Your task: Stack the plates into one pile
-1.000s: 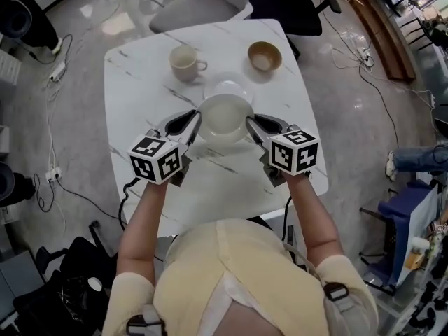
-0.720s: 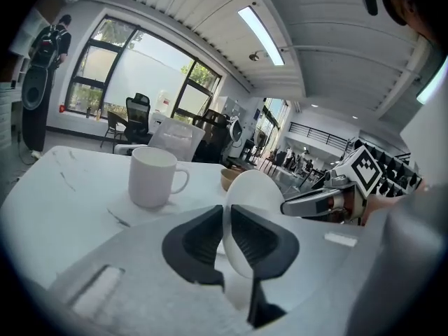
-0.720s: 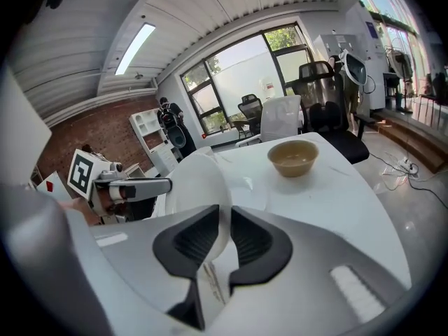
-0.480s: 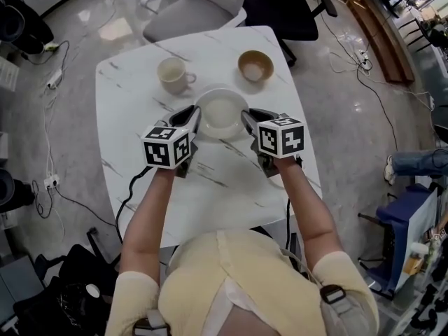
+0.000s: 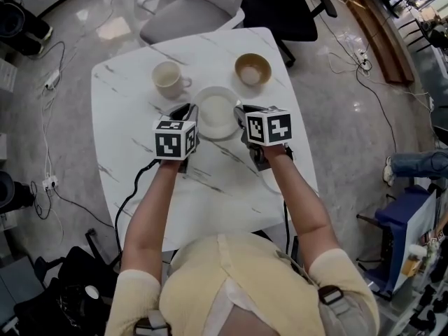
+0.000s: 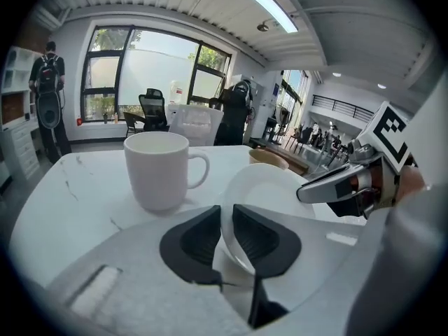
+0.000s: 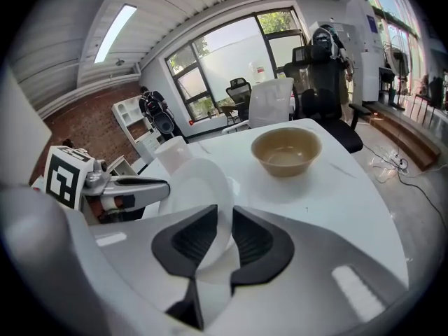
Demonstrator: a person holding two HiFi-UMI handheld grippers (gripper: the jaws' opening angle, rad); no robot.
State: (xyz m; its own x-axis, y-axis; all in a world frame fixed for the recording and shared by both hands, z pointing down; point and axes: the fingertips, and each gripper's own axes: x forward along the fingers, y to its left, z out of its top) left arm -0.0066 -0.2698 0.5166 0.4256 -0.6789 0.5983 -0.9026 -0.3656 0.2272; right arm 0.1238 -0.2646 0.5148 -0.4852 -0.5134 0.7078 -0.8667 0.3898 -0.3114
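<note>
Jointly, left gripper [image 6: 225, 222] and right gripper [image 7: 225, 224] pinch the plate [image 5: 217, 110] (empty), jaws just opening.

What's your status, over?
Left gripper, right gripper each pinch plate rim, jaws just opening. Mug, bowl beyond, clear of it.

The left gripper [image 6: 225, 217] has jaws that have just been opening, with a white plate's [image 6: 274, 190] raised rim between them and both pads close against it. Beyond the jaws, slightly left, a white mug [image 6: 157, 170] stands on the table [image 6: 73, 187]. To the right of the jaws, the right gripper [image 6: 306, 194] reaches the plate's far rim.
</note>
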